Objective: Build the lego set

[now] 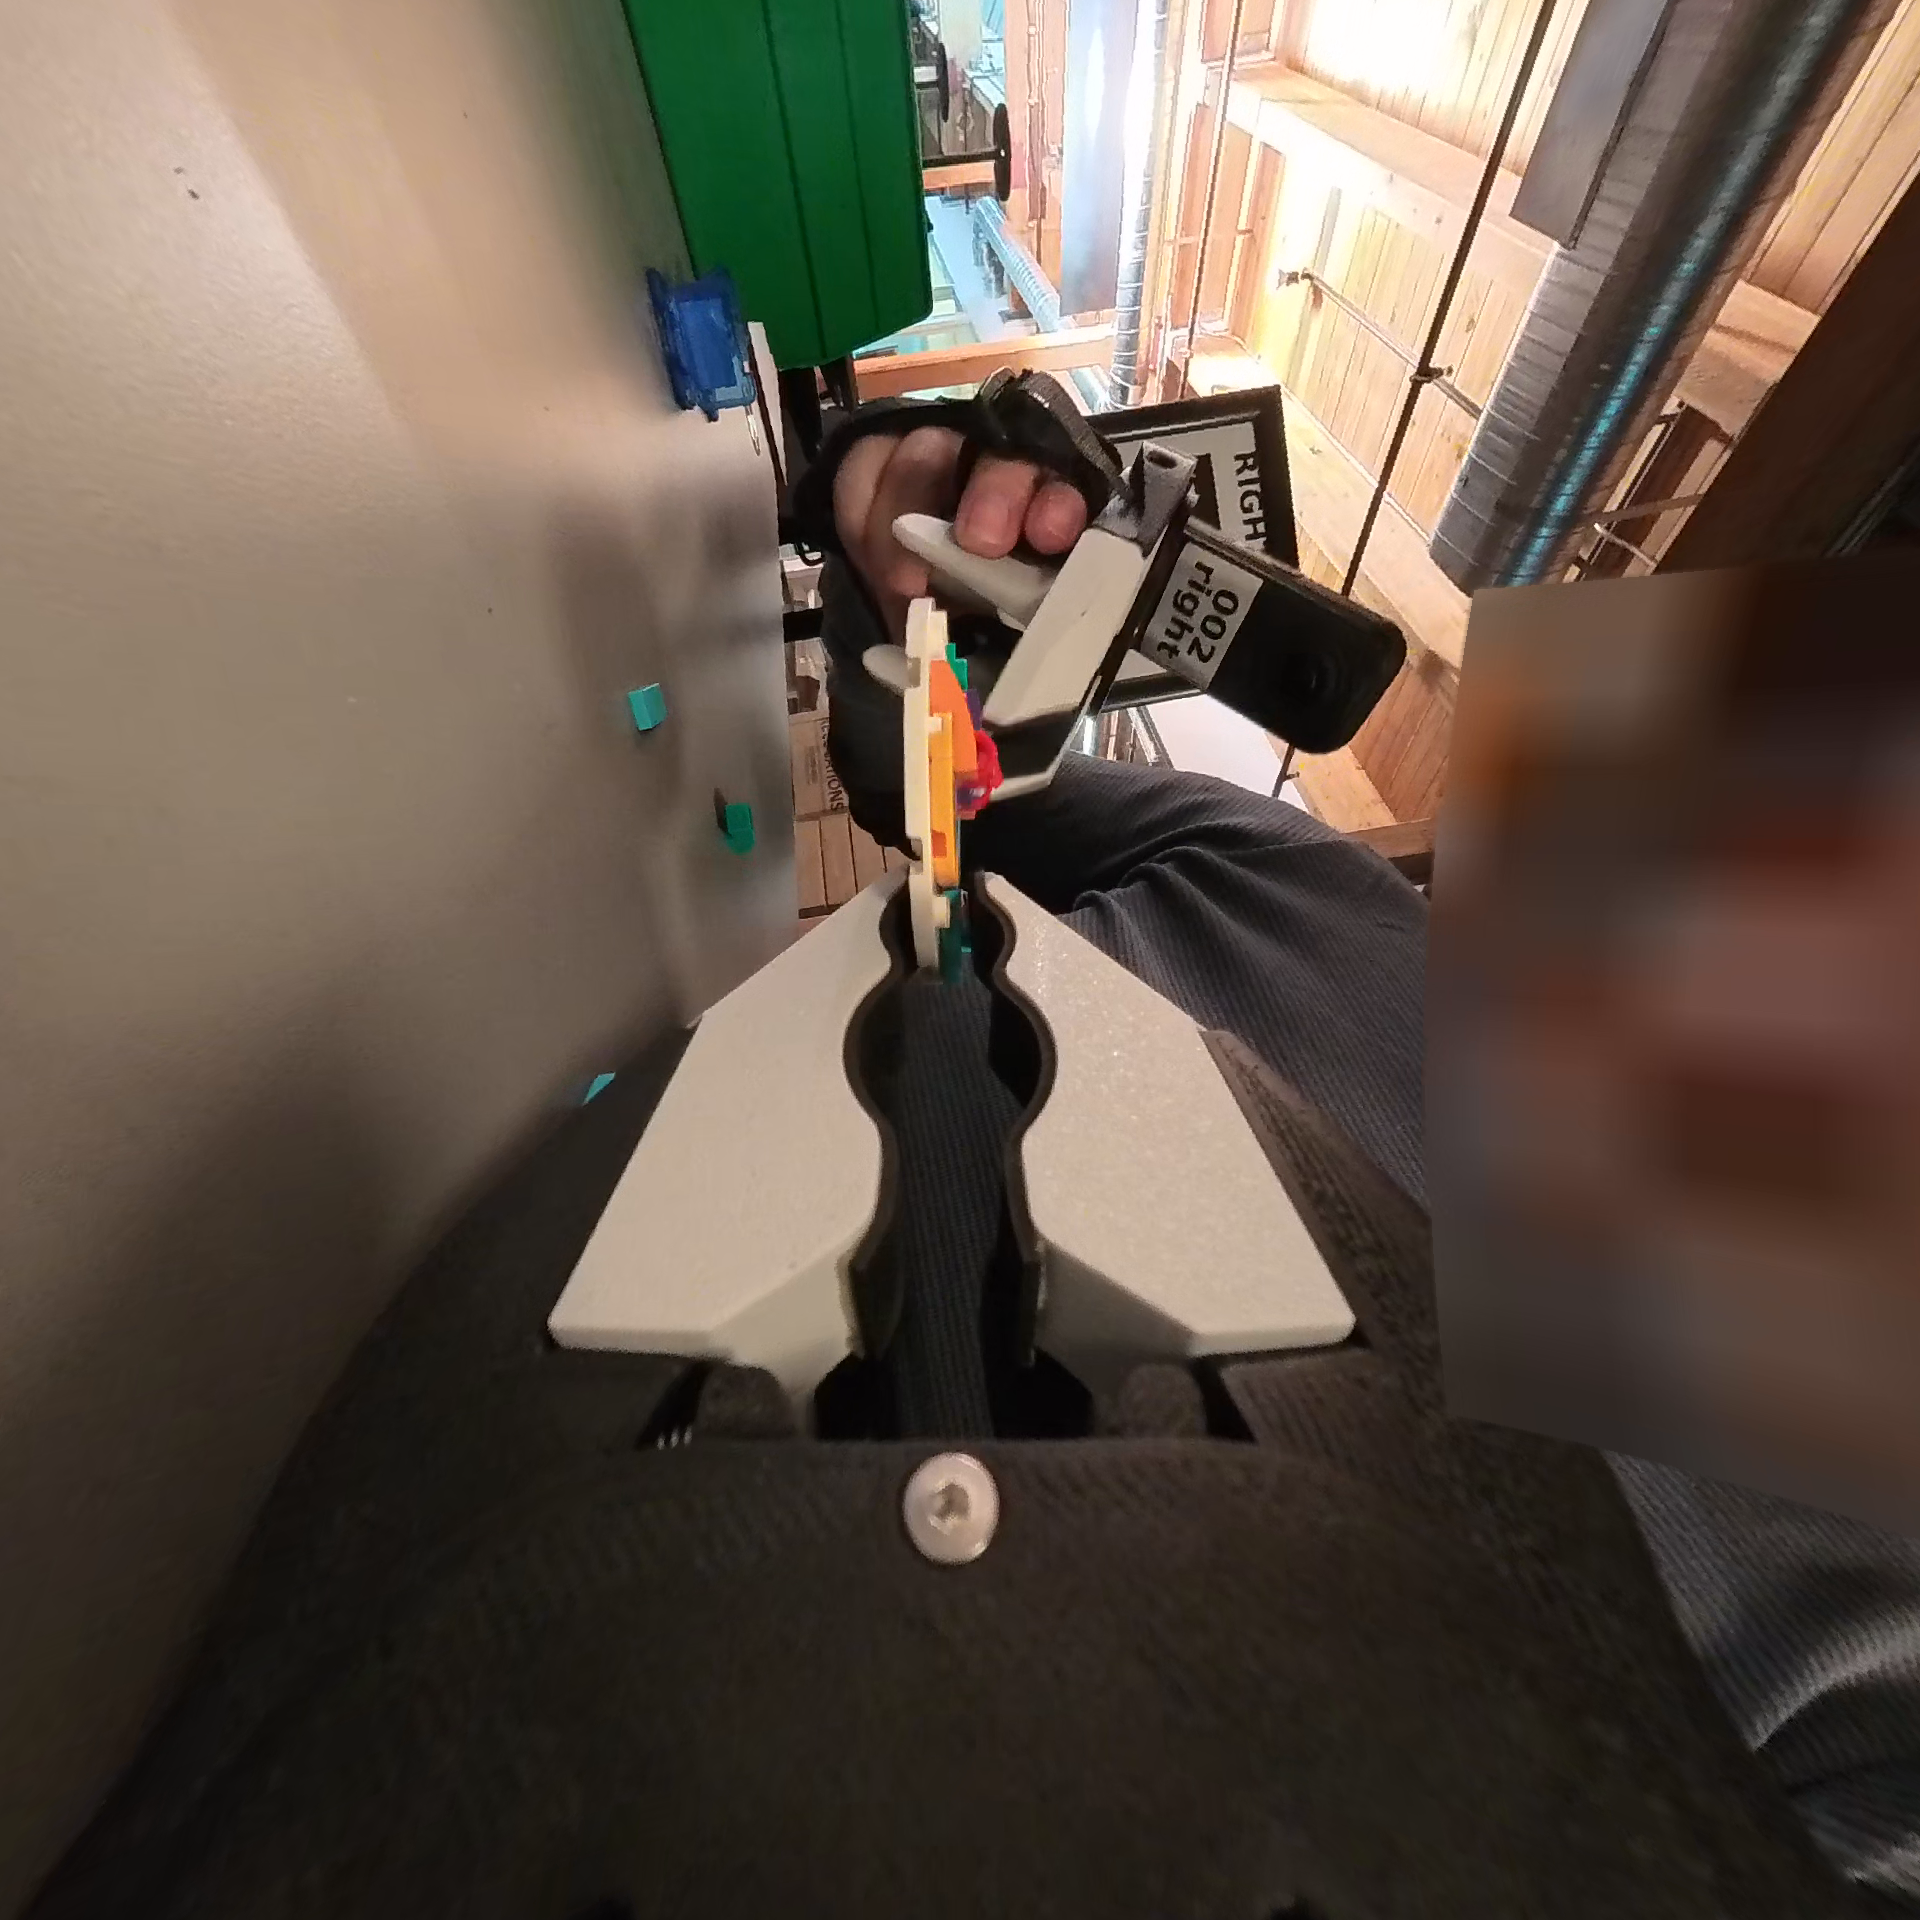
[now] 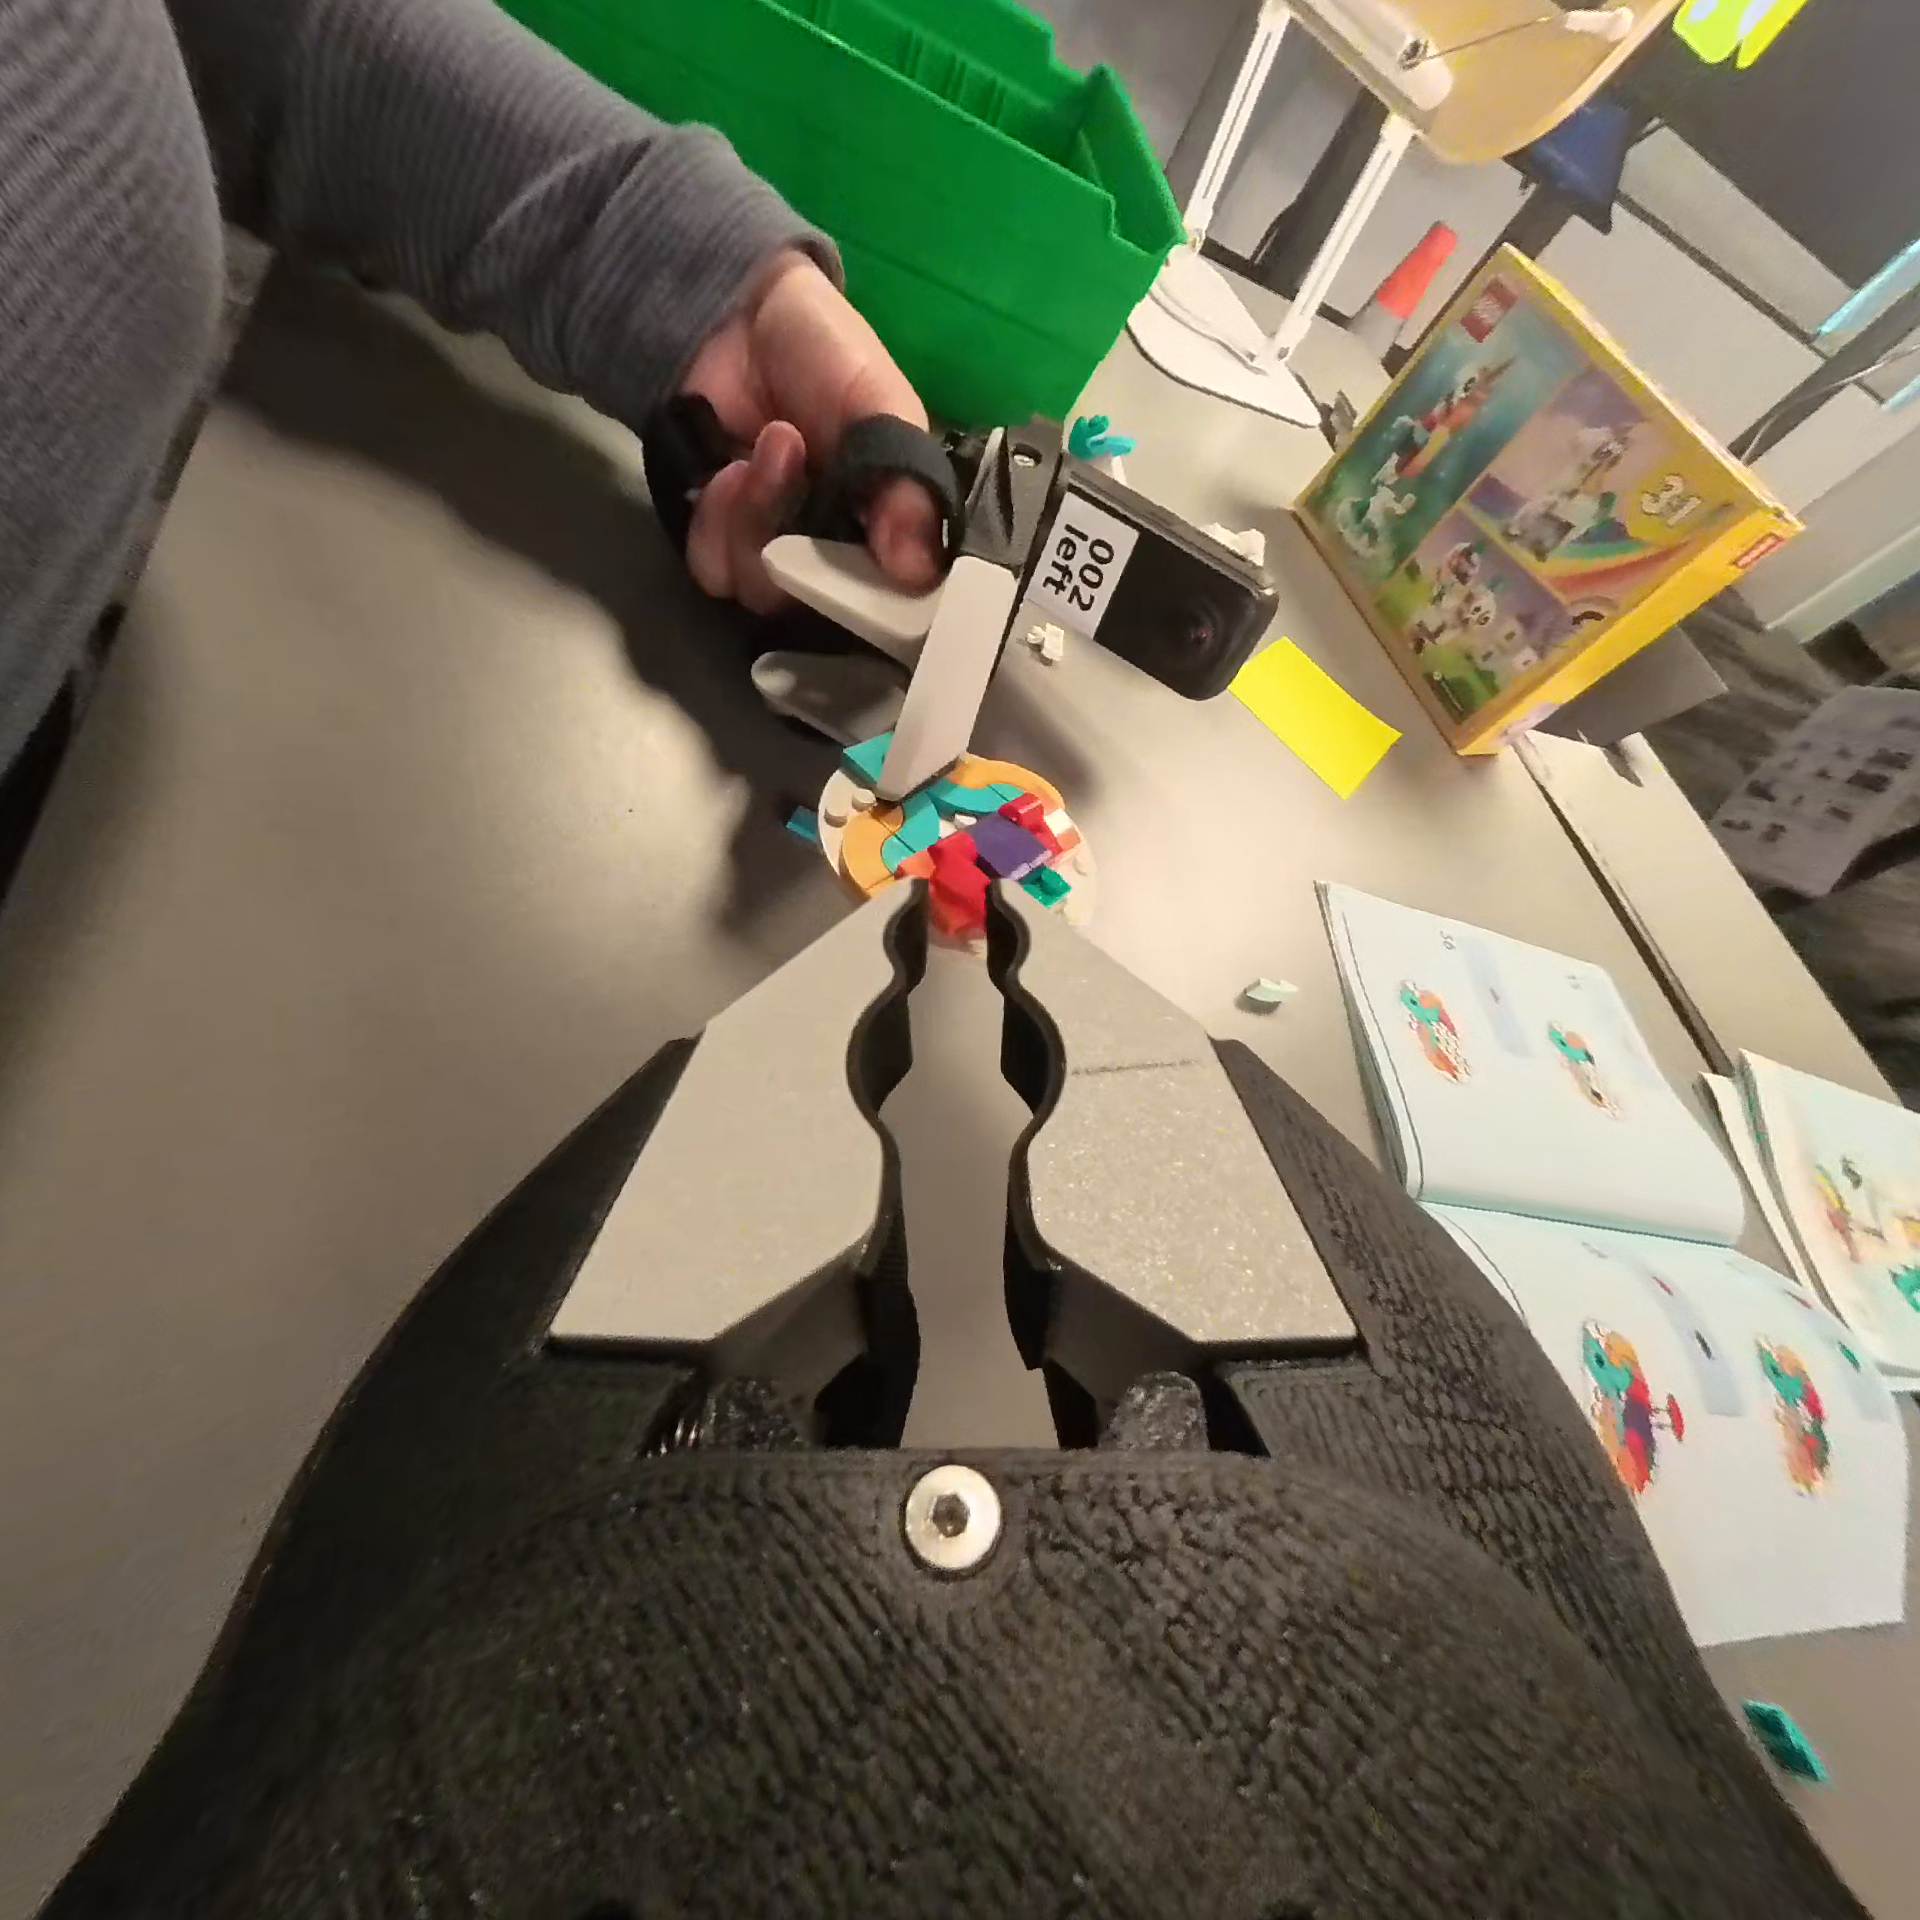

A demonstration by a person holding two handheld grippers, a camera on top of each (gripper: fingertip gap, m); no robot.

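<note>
Both of your grippers hold one small lego build (image 2: 951, 831), lifted clear of the grey table (image 2: 416, 727). It is a round, cream-white plate with scalloped edges, layered with curved orange and teal pieces and topped by a knot of red, purple and teal bricks (glossy, hard plastic throughout).

Your left gripper (image 1: 948, 914) has its jaws drawn narrow and clamped on the plate's rim, so in its own view you see the build edge-on, thin as a coin. Your right gripper (image 2: 956, 899) has its tips nearly together around the red brick cluster on the side of the build opposite that rim. Each gripper has smooth pale-grey fingers with wavy black inner pads, set in a coarse, ridged black body.

Behind the build stands a green plastic bin (image 2: 935, 208) with ribbed walls. To the right of the build lie a yellow sticky note (image 2: 1311, 715), the yellow cardboard set box (image 2: 1538, 499) and open paper instruction booklets (image 2: 1558, 1122). A loose teal brick (image 2: 1785, 1737) lies near the booklets.
</note>
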